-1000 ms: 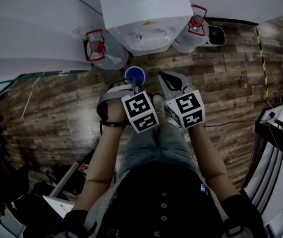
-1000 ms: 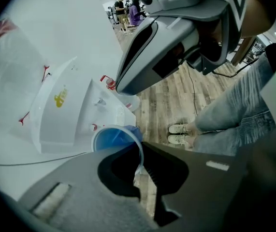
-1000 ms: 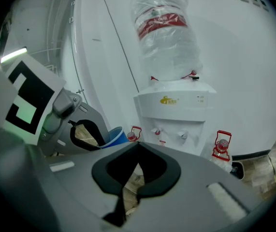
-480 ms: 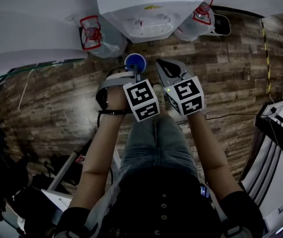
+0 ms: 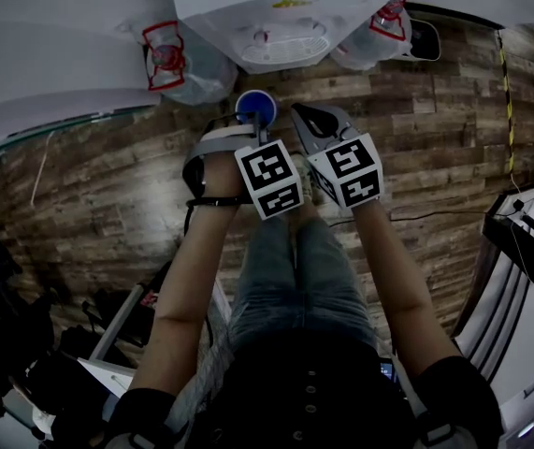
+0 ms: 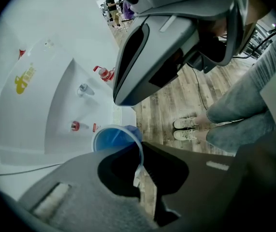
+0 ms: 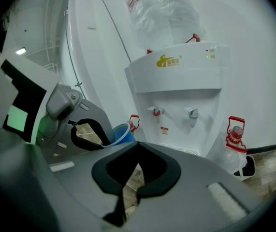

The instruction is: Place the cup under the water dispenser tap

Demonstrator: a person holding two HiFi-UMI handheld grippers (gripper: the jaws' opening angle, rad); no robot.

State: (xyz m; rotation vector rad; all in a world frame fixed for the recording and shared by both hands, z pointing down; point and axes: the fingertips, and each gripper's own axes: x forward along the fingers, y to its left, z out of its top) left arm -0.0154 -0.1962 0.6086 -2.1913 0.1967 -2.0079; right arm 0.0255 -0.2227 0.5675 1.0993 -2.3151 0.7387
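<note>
Dispenser w/ yellow logo, unreadable; left gripper pinches blue cup.

- Head view: dim, even indoor light. The wooden floor reads dark, and the lower corners fall near black.
- The wide-angle lens bends the white wall edges into curves.
- Both gripper views: round black vignette at the corners, with soft, unfocused foreground.
- Left gripper view: the water dispenser is bright and slightly washed out.
</note>
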